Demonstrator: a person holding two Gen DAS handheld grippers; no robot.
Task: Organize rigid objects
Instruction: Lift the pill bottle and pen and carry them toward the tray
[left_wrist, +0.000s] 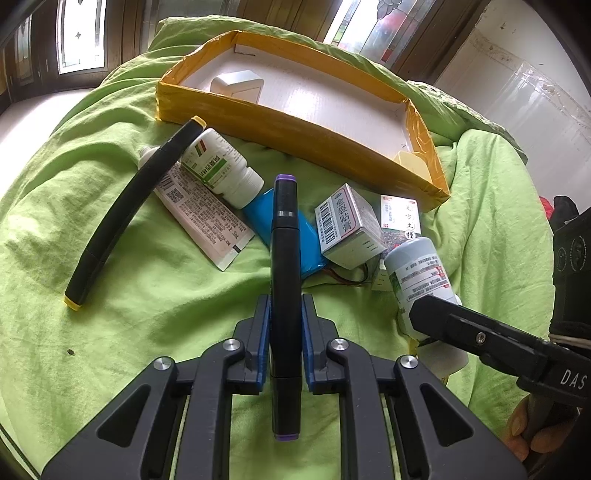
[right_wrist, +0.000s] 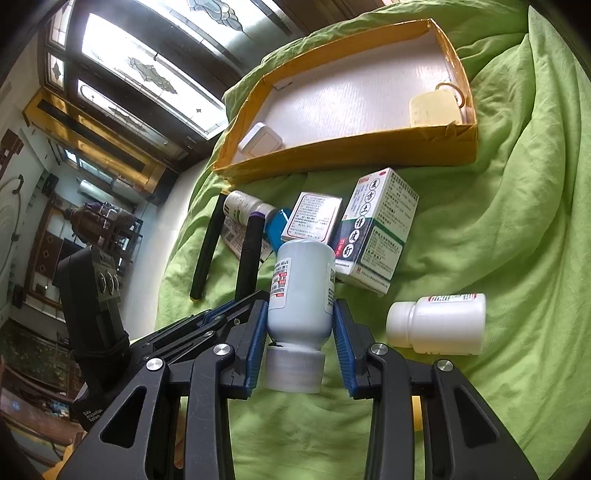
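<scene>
The left gripper (left_wrist: 284, 325) has its fingers clamped on one purple-capped black marker (left_wrist: 283, 258). The right gripper (right_wrist: 300, 332) has its fingers closed on a pale blue bottle (right_wrist: 301, 291), cap nearest the camera. On the green bedcover (left_wrist: 129, 314) lie a second marker, yellow-capped (left_wrist: 122, 218), two more white bottles, two cartons, one tube and one blue pack. The far yellow tray (left_wrist: 295, 136) holds two items.

right gripper (right_wrist: 300, 332) jaws clamp pale blue bottle (right_wrist: 301, 291) — cap toward camera — above green sheet (right_wrist: 517, 221).
</scene>
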